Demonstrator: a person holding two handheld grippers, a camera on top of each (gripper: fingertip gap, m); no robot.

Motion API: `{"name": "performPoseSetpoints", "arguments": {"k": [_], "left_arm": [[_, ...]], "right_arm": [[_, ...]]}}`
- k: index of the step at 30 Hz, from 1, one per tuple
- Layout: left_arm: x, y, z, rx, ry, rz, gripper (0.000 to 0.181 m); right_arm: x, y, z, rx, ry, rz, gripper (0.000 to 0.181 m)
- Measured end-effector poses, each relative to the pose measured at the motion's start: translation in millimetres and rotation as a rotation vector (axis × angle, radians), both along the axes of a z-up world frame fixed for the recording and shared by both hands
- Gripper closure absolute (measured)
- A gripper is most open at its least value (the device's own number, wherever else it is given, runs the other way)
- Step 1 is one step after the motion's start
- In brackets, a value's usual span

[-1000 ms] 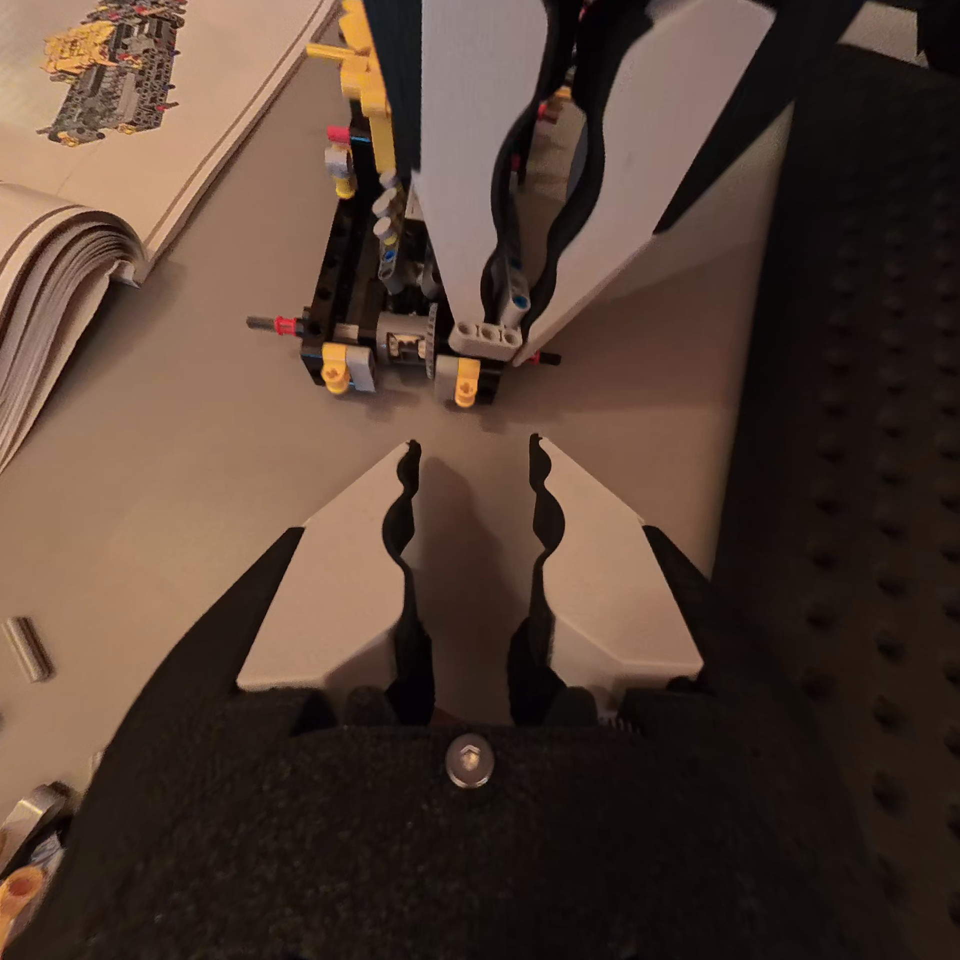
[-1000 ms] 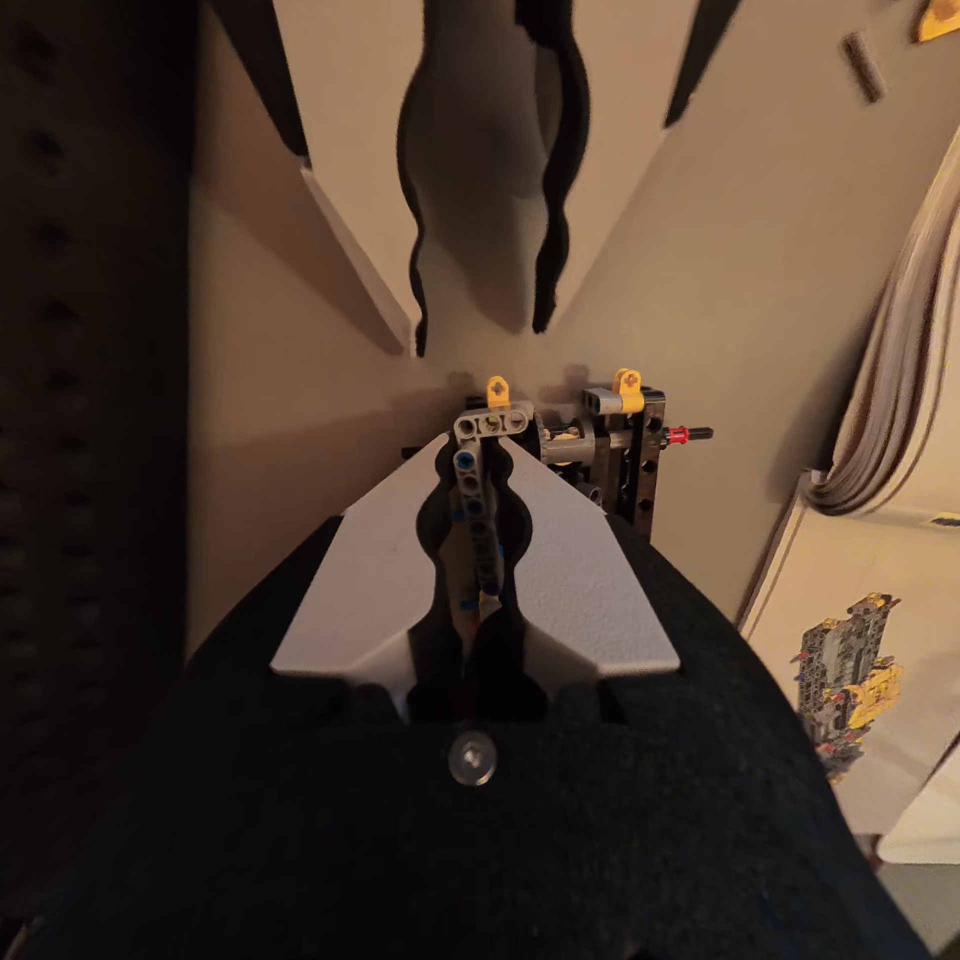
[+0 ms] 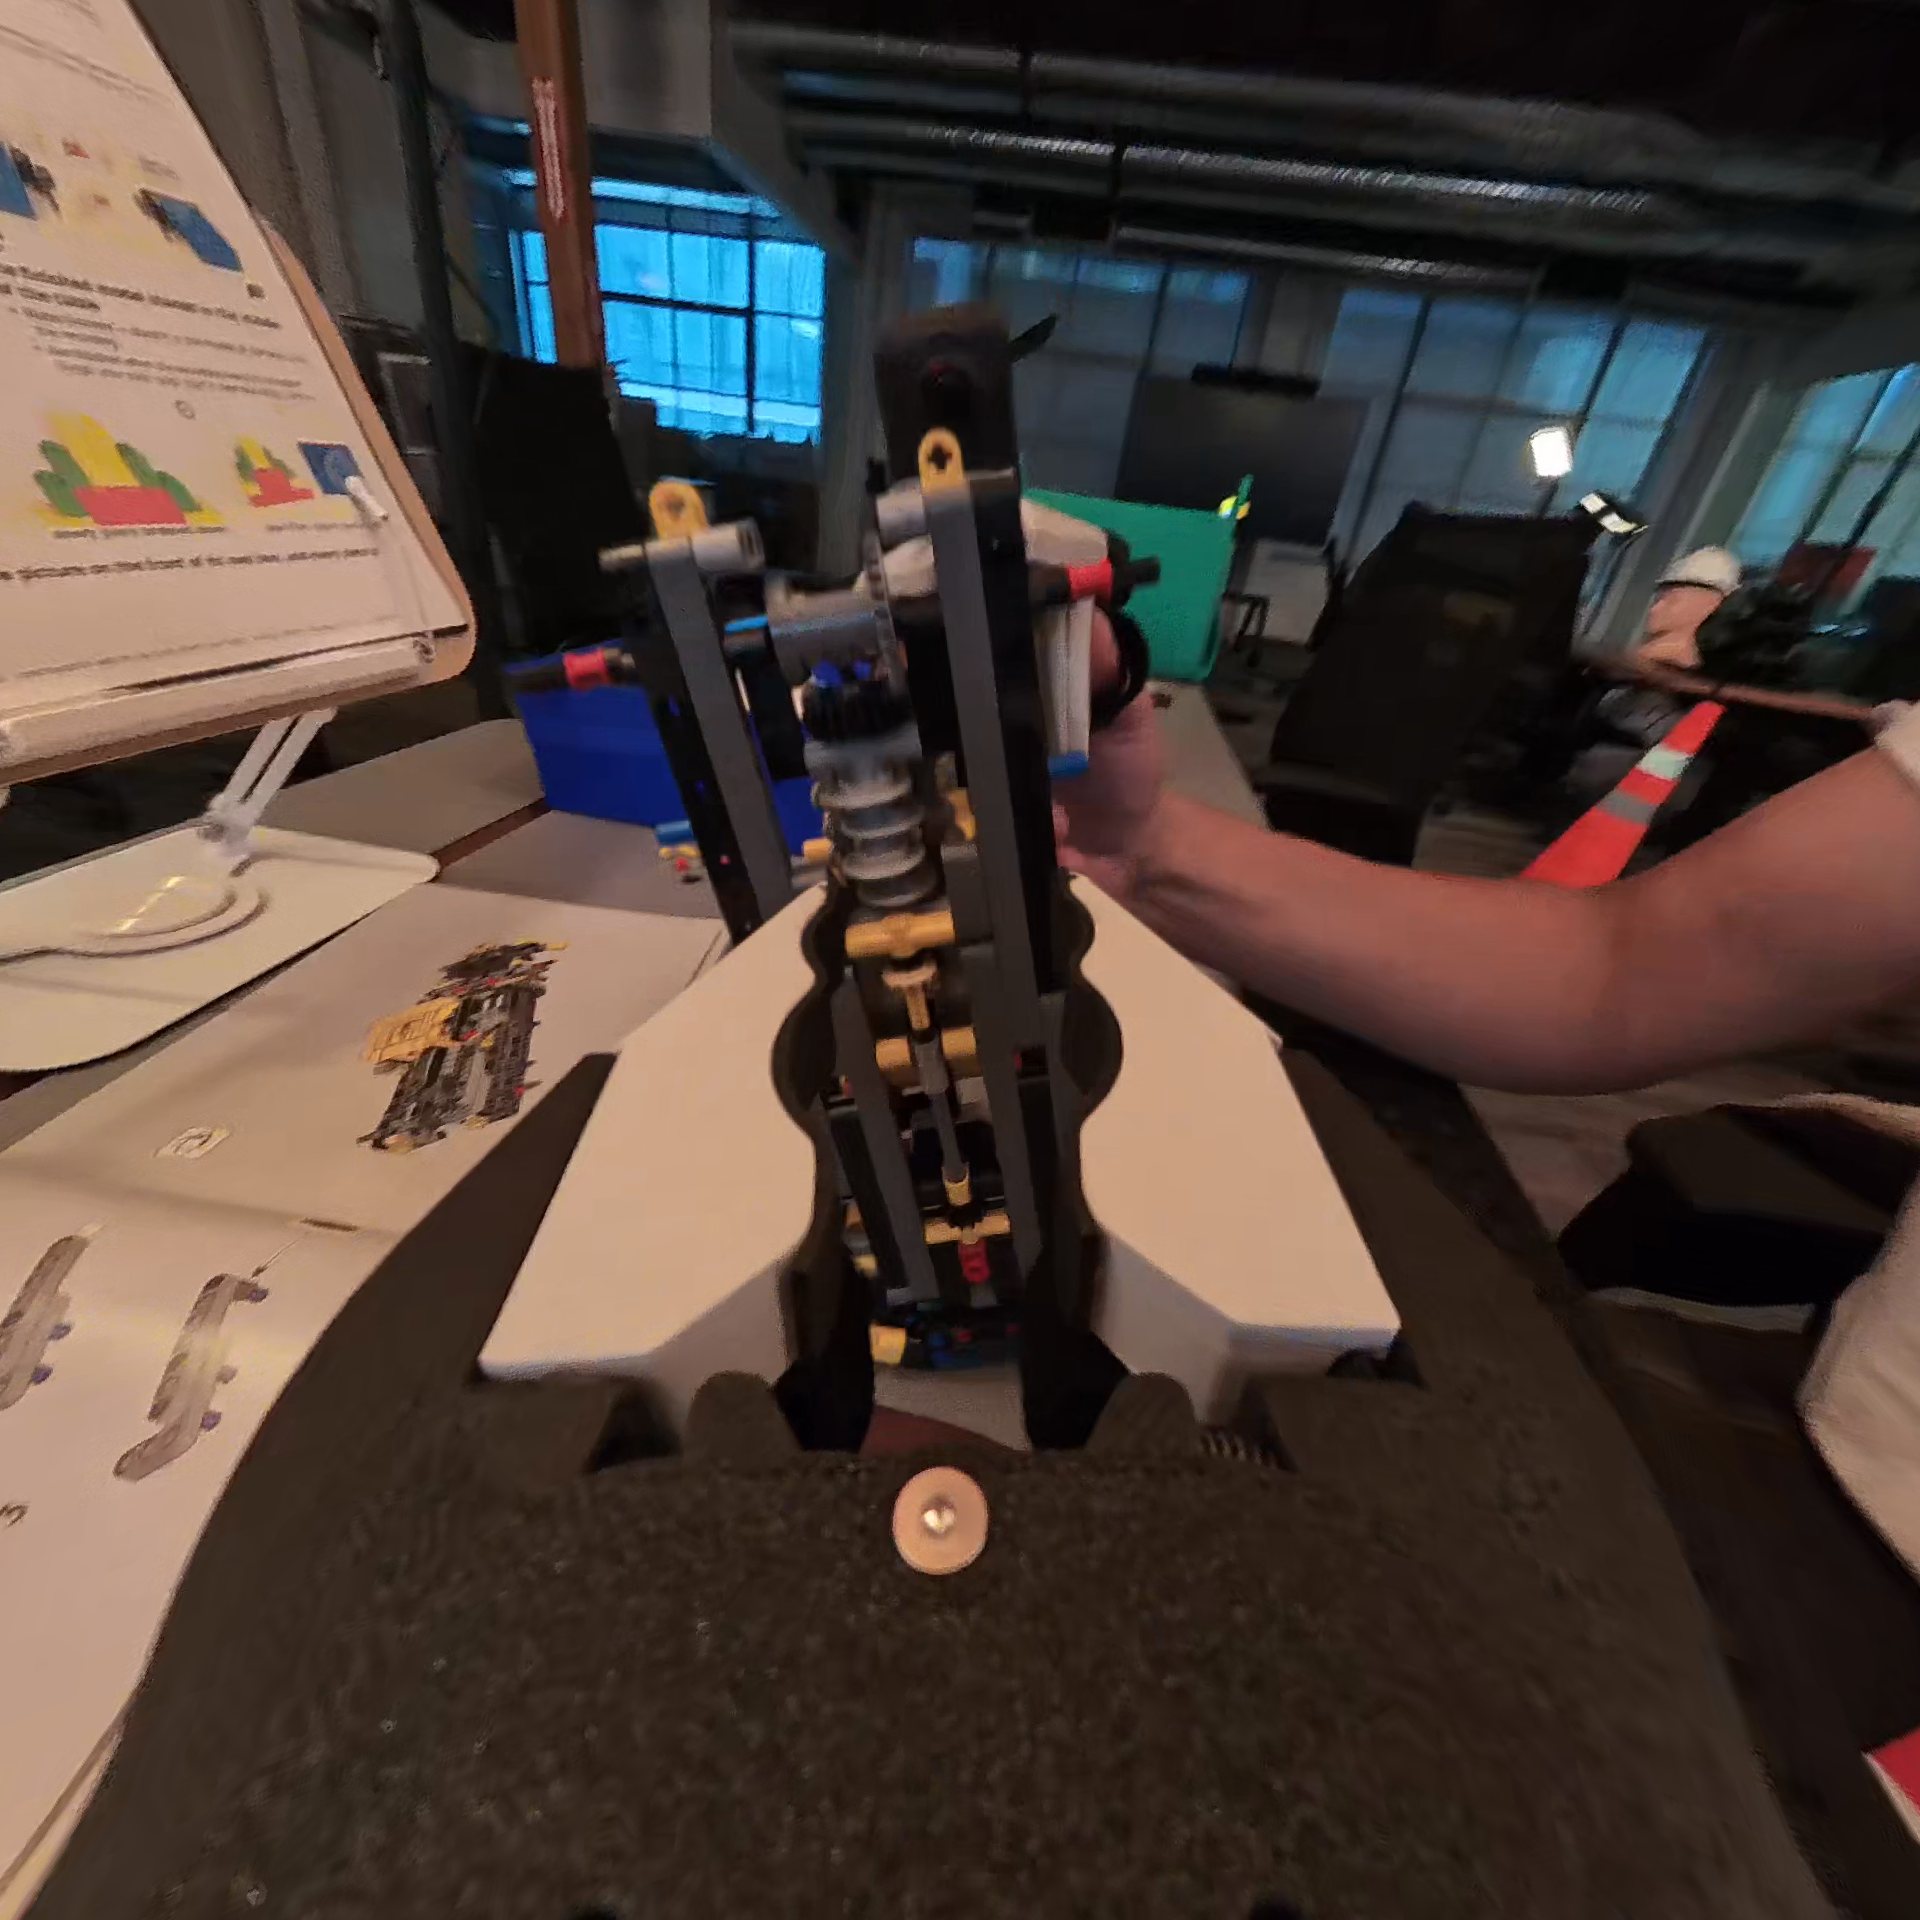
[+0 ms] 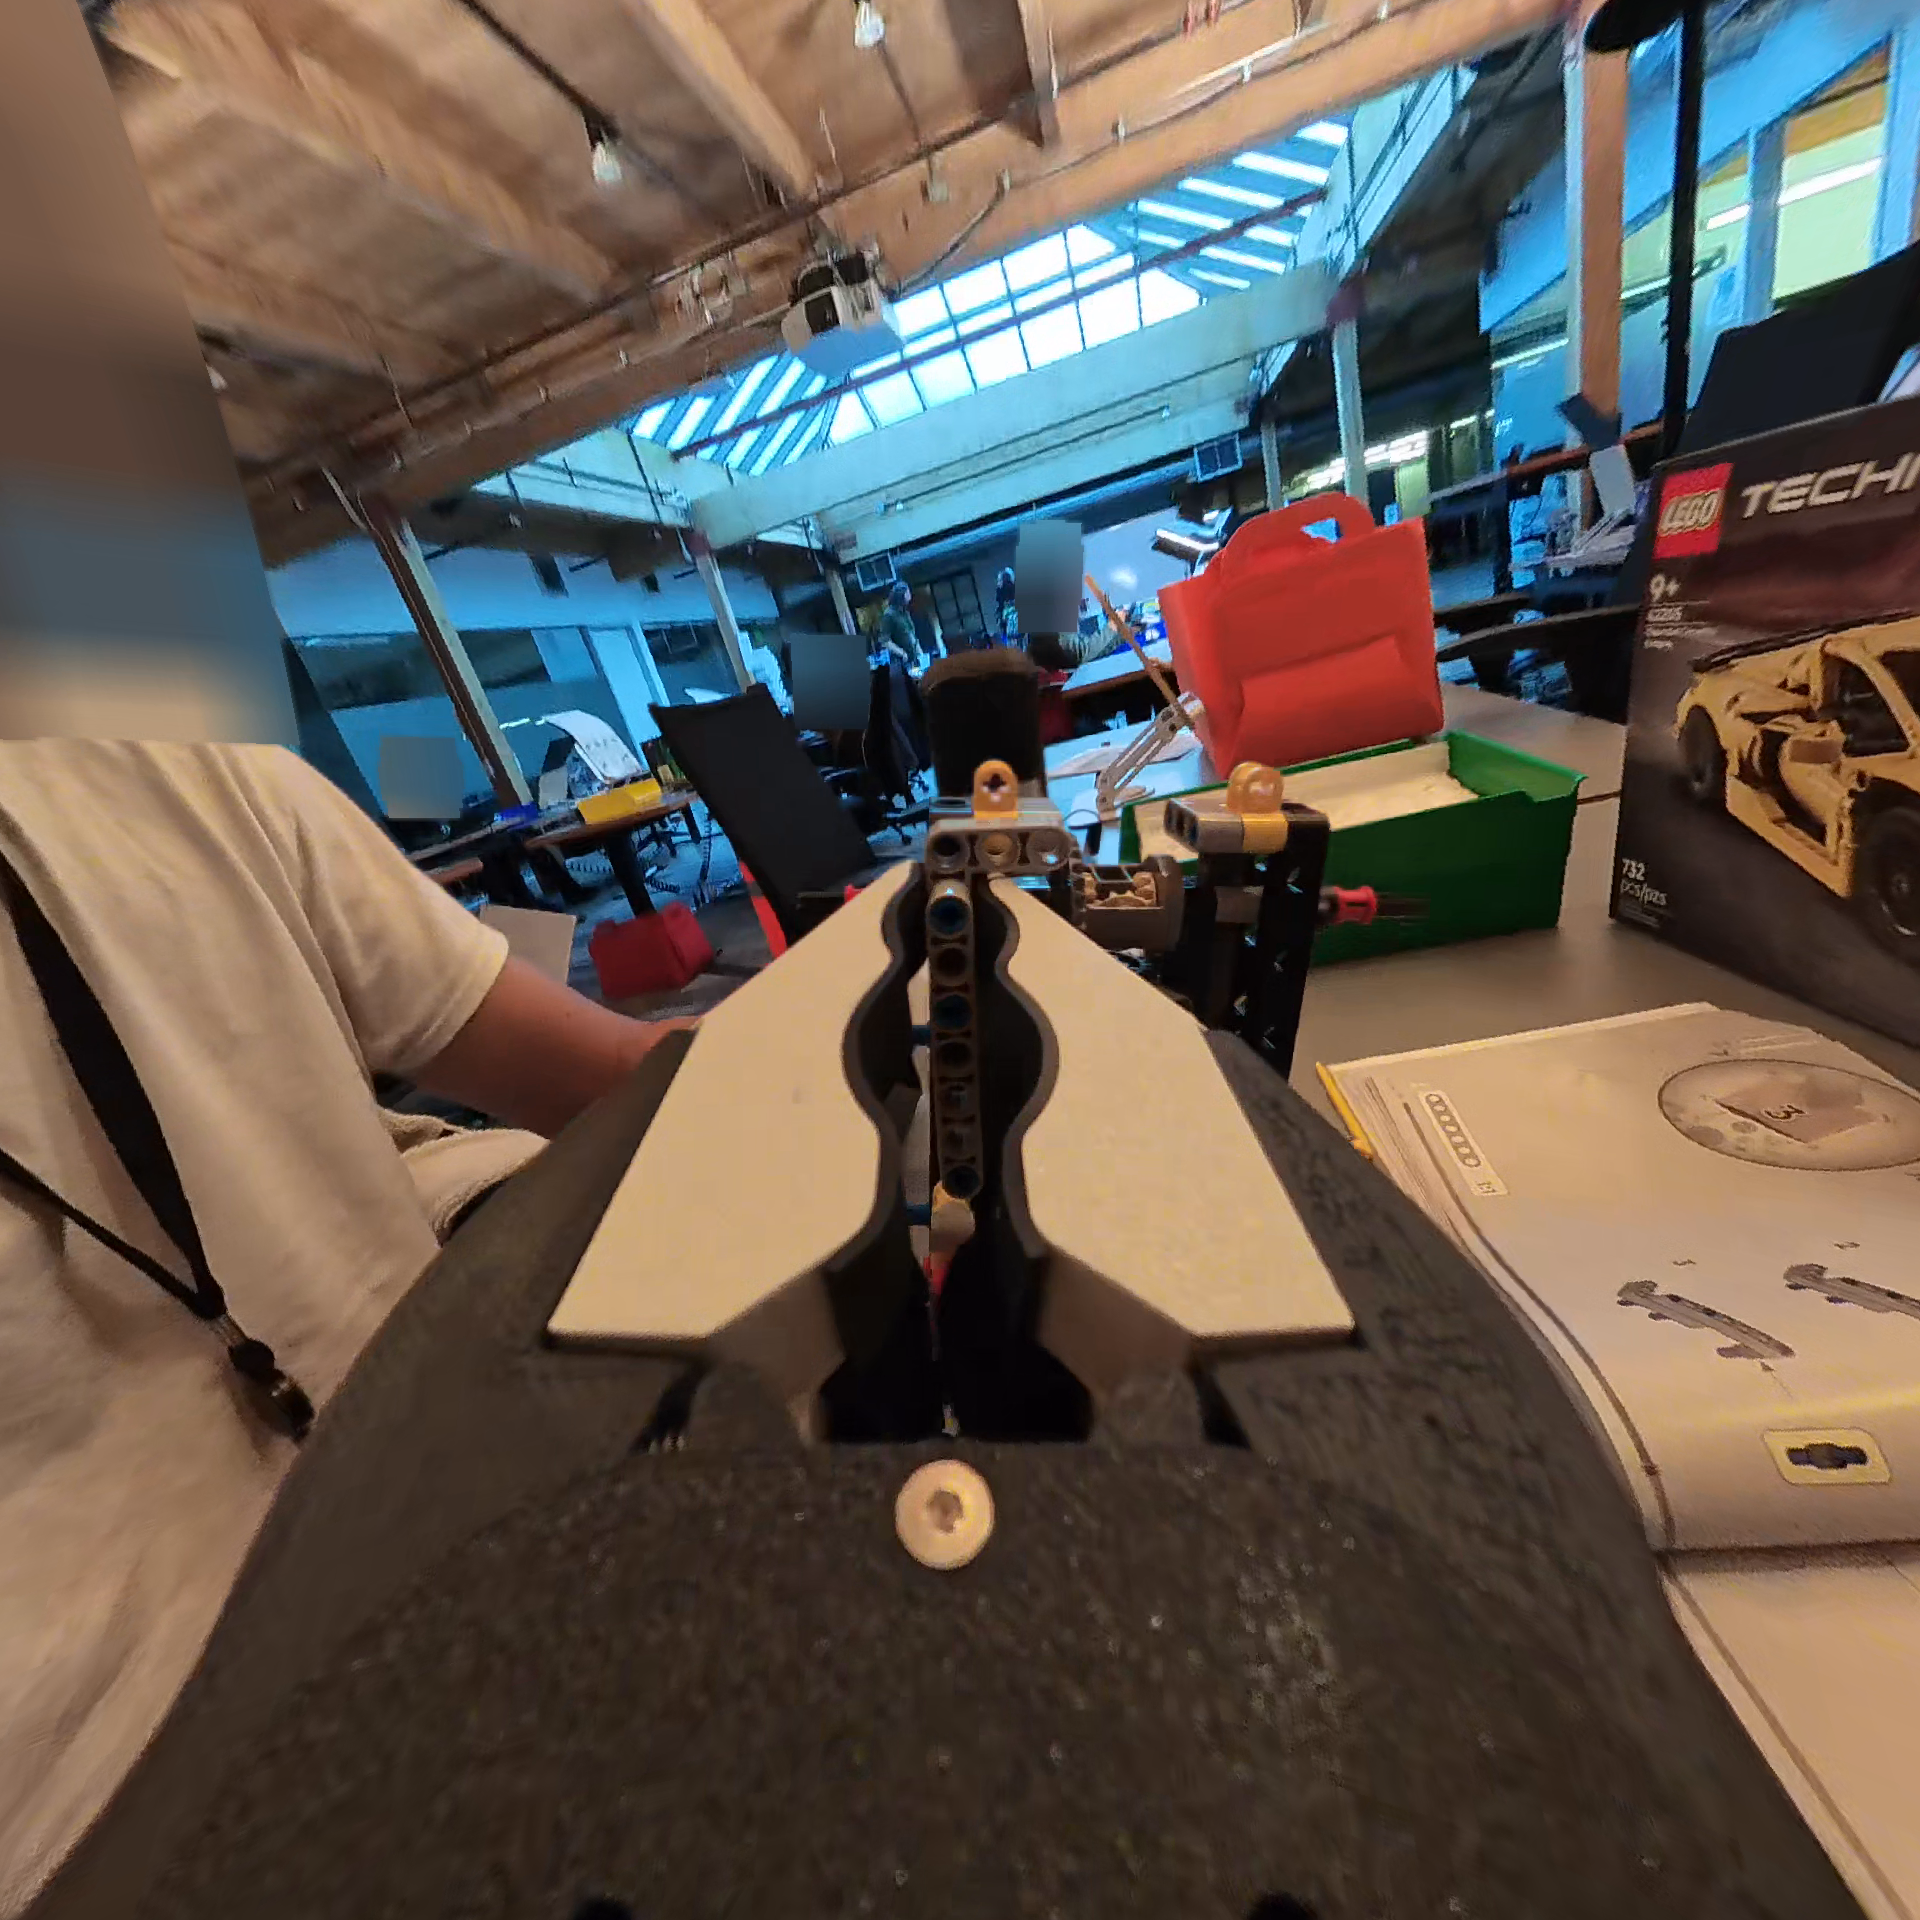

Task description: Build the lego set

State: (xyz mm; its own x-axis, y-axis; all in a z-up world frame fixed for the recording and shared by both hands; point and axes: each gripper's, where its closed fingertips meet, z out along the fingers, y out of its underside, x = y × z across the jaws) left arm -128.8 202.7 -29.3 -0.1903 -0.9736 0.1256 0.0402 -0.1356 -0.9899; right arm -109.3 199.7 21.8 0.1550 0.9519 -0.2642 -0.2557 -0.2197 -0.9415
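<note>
Above table, both tongs grip lego assembly [image 3: 914,935].

We hold a claw in each hand, both raised and pointing forward. Our left claw [image 3: 940,914] has its two pale fingers [image 3: 665,1174] closed in on the lego assembly [image 3: 914,831] between them, wavy black pads against its sides. Our right claw [image 4: 961,883] clamps narrowly on a thin grey beam of the same assembly. Our right forearm [image 3: 1455,966] reaches in from the right side, hand [image 3: 1112,769] wrapped around the right claw's handle.
</note>
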Motion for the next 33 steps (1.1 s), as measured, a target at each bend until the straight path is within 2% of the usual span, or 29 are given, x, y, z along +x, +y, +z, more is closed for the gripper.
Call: {"name": "performPoseSetpoints", "arguments": {"k": [2,5,11,13,16,22,26,29,33], "left_arm": [[5,0,-1,0.025,-0.008,0.051,0.141],[10,-7,14,0.038,-0.050,0.055,0.141],[13,-19,20,-0.054,-0.036,-0.015,0.143],[16,-24,15,-0.068,-0.010,-0.047,0.145],[17,-30,20,-0.136,-0.047,-0.090,0.145],[27,-32,20,-0.144,-0.052,-0.069,0.148],[21,-28,24,-0.190,-0.086,-0.099,0.148],[15,-14,29,-0.205,-0.123,-0.032,0.155],[21,-18,26,-0.163,-0.093,-0.015,0.157]], "right_arm": [[3,-2,0,0.011,-0.014,-0.005,0.175],[-3,-7,0,0.036,-0.067,-0.005,0.175],[-1,-9,0,0.053,-0.066,-0.037,0.175],[-3,-11,0,0.059,-0.079,-0.037,0.175],[-5,-14,0,0.062,-0.076,-0.016,0.175],[0,-13,0,0.054,-0.056,-0.021,0.175],[4,-10,0,0.038,-0.041,-0.021,0.176],[4,-10,0,0.039,-0.043,-0.027,0.175],[-1,-10,0,0.043,-0.061,-0.040,0.175]]}}
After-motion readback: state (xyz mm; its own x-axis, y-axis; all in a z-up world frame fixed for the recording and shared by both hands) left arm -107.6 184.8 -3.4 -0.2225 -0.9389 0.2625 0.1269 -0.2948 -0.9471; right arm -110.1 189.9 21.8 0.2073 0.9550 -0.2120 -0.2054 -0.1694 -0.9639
